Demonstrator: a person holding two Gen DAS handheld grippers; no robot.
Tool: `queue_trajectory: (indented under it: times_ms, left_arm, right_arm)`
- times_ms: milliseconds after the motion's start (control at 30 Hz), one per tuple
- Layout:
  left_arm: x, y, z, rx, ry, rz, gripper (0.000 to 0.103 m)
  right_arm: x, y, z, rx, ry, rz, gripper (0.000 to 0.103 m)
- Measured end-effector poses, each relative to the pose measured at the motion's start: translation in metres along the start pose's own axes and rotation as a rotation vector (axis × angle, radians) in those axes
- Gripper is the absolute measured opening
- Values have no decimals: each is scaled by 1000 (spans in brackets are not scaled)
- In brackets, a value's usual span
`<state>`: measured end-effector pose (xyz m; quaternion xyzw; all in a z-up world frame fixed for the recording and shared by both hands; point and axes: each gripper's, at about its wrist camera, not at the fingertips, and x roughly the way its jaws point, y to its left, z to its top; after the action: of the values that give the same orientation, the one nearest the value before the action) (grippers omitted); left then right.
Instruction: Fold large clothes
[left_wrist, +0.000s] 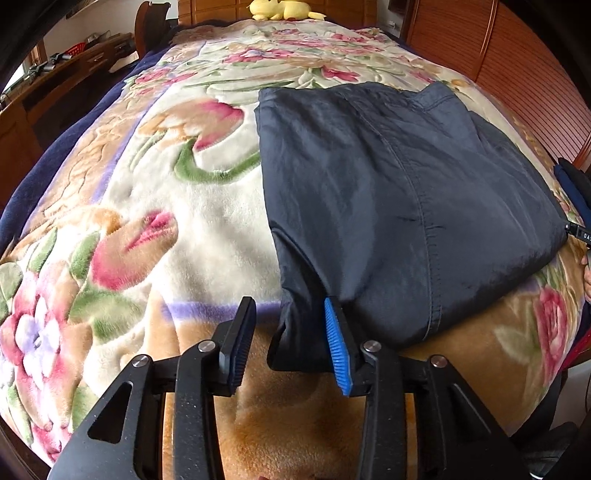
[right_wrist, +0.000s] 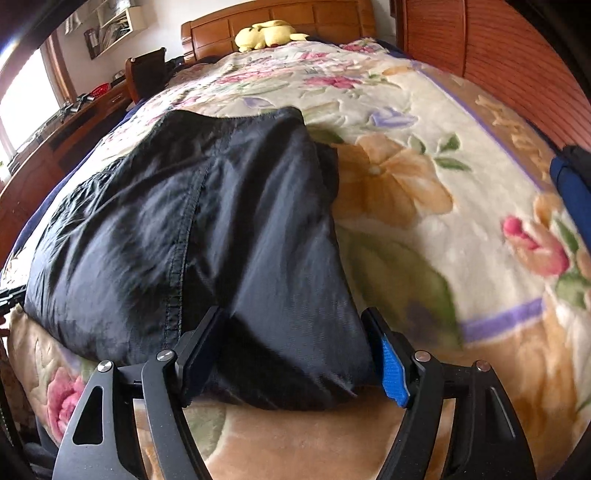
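A dark navy garment lies folded on a floral blanket on the bed. My left gripper is open at the garment's near left corner, and a fold of the cloth hangs between its fingers against the blue pad. In the right wrist view the same garment fills the left half. My right gripper is open wide, its fingers standing on either side of the garment's near right corner. The right gripper also shows at the far right edge of the left wrist view.
A yellow plush toy lies by the wooden headboard. A wooden desk with a red basket stands to the left of the bed. A wooden slatted wall runs along the right. A blue and black object sits at the blanket's right edge.
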<state>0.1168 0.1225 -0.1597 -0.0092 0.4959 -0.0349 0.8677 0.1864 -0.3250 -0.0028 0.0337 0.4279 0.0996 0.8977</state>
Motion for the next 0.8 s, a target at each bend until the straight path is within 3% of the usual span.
queue_trajectory:
  times_ms: [433, 533, 567, 600, 633, 667, 800]
  left_arm:
    - [-1, -4, -7, -20, -3, 10, 39]
    - [3, -3, -7, -29, -6, -17, 39]
    - [4, -3, -6, -32, -5, -28, 35]
    - [4, -2, -5, -37, -2, -55, 23]
    - [4, -1, -4, -50, 1, -83, 20]
    - [3, -1, -3, -54, -1, -87, 16]
    - [-9, -7, -2, -20, -33, -61, 11]
  right_arm:
    - [10, -11, -6, 35, -7, 59, 78]
    - [11, -13, -7, 36, -1, 95, 65]
    - [11, -12, -7, 36, 0, 117, 52]
    - [10, -10, -8, 32, -1, 140, 44]
    - [8, -8, -9, 21, -10, 143, 30]
    - [6, -6, -10, 7, -19, 135, 24]
    - [-10, -7, -12, -1, -63, 124, 16]
